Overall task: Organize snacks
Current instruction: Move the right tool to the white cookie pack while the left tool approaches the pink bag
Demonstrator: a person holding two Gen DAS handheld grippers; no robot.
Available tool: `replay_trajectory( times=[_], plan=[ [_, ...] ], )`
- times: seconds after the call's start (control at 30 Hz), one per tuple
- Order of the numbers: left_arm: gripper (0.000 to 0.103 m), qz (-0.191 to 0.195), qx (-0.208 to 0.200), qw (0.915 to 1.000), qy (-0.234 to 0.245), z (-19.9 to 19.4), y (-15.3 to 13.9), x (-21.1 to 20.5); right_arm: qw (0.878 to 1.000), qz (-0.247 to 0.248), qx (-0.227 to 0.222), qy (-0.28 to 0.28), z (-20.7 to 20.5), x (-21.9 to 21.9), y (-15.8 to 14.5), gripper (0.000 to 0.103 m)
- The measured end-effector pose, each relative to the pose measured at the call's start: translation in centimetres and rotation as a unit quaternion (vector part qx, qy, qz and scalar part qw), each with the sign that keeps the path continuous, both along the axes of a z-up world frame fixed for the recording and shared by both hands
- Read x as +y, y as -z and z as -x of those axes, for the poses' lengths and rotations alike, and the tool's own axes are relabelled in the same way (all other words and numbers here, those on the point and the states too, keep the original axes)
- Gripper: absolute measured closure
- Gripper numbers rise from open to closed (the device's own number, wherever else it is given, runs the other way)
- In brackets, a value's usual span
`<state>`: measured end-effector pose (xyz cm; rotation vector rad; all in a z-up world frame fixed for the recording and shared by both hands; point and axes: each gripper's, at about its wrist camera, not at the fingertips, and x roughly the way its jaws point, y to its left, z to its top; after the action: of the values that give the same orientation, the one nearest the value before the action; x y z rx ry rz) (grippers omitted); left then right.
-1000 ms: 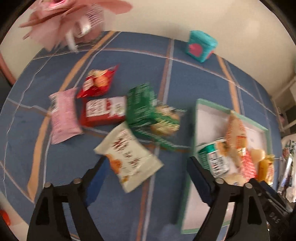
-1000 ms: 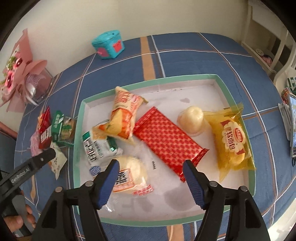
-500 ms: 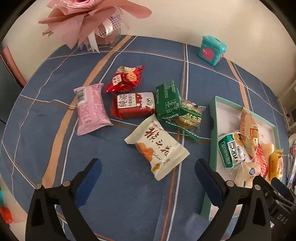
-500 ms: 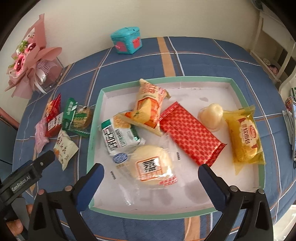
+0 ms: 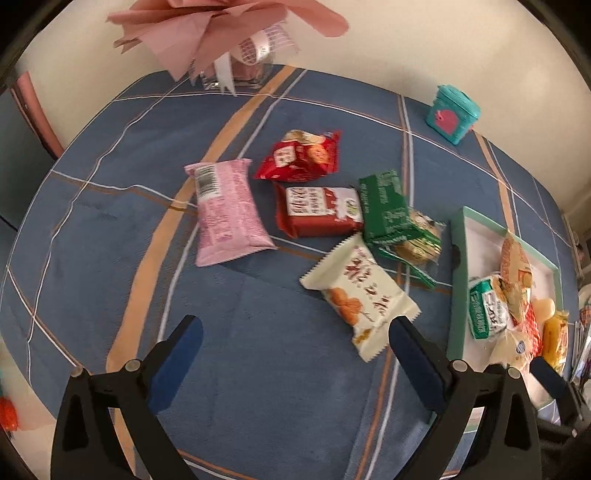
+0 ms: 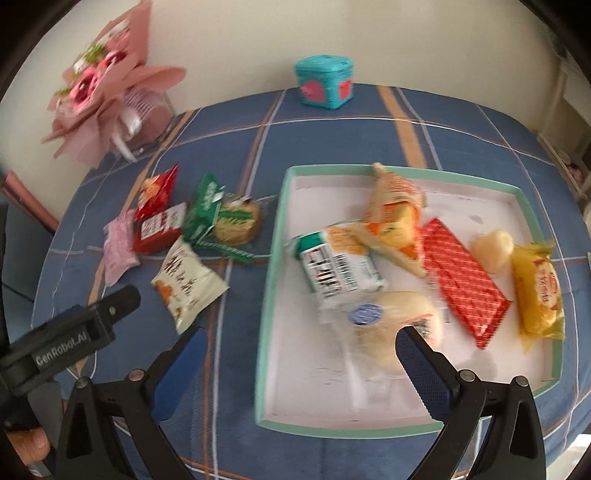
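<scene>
Our left gripper (image 5: 295,347) hangs wide open over the blue plaid cloth (image 5: 258,387), holding nothing. Our right gripper (image 6: 299,354) is wide open too, above the near edge of the green-rimmed tray (image 6: 269,295). Just past the left fingers lies the white snack pack (image 5: 360,295), flat on the cloth, its long side slanting from far-left to near-right. Behind it sit a green cookie pack (image 5: 395,218), a red box-like pack (image 5: 317,210), a red chip bag (image 5: 299,157) and a pink pack (image 5: 227,212), close together. We see the tray to the right, with more snacks inside. Far back stand a teal box (image 5: 452,112) and a pink bouquet (image 5: 221,33).
</scene>
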<state>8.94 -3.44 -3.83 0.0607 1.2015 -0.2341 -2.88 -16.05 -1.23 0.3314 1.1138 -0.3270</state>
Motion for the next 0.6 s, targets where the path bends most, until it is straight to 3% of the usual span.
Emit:
replay_trajectory(
  times=[0.37,0.6],
  plan=[
    [0.002,0.006,0.007,0.9983,-0.058,-1.5,0.3,4.4,0.999,-0.005,-0.003,-0.039,-1.4,4.2,0.5,0.0],
    [0.002,0.007,0.009,0.9977,-0.067,-1.7,0.4,5.1,0.999,-0.008,0.0,-0.049,-2.0,5.3,0.9,0.0]
  ],
)
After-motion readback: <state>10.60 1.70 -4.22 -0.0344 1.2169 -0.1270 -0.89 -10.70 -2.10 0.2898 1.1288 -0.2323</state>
